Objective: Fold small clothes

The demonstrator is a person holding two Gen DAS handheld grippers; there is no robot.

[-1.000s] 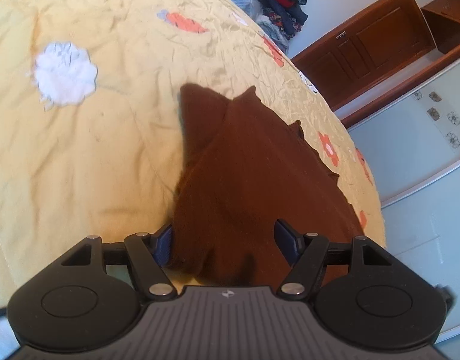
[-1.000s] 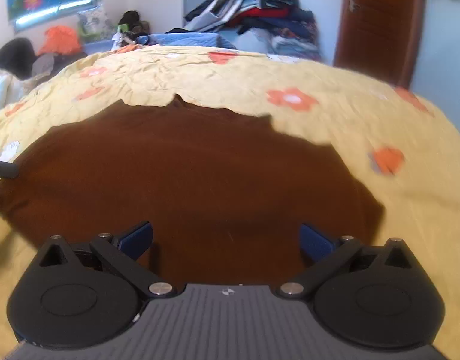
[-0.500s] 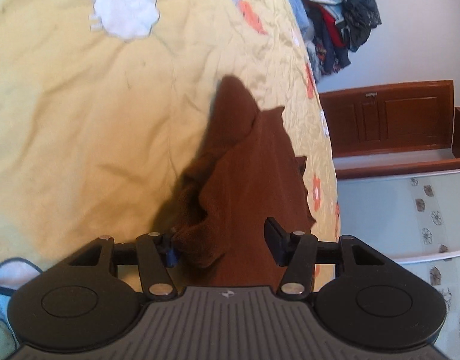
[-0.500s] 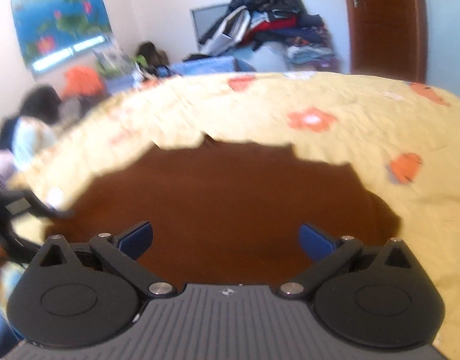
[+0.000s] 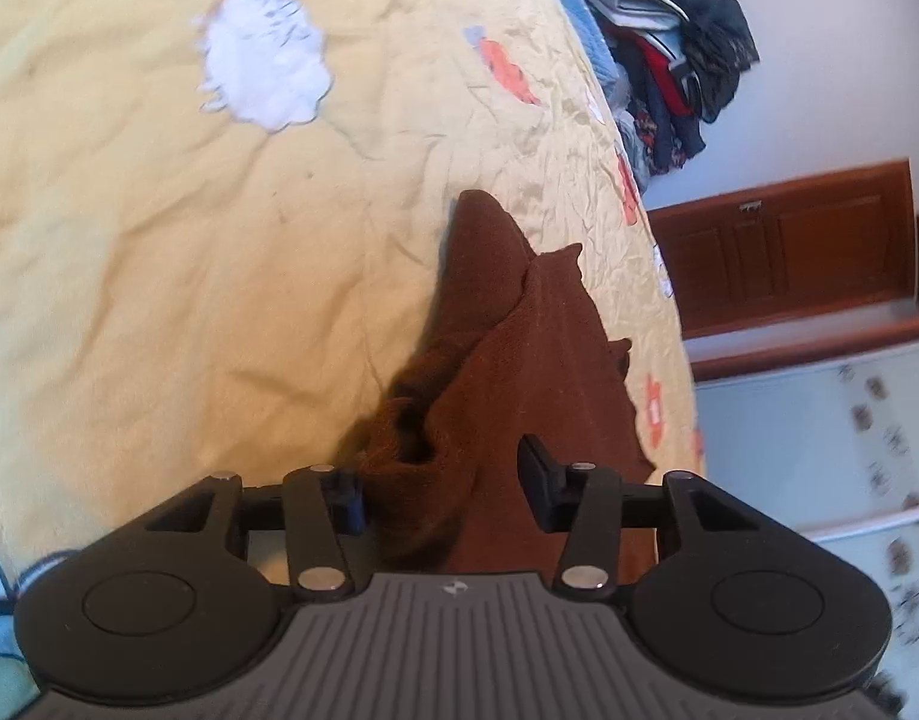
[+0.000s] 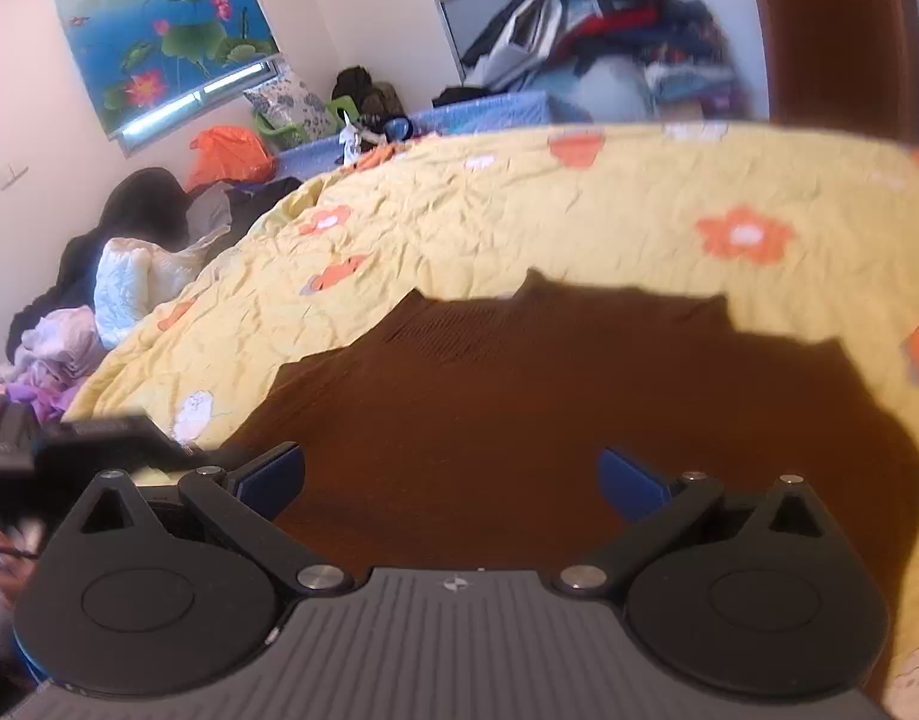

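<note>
Cloth first: my left tool (image 5: 441, 489) is closing around a bunched edge of the brown garment (image 5: 519, 372) at six o'clock on the yellow bedspread (image 5: 159, 240). My right tool (image 6: 450, 480) stands spread above the garment (image 6: 549, 408), gripping nothing.
</note>
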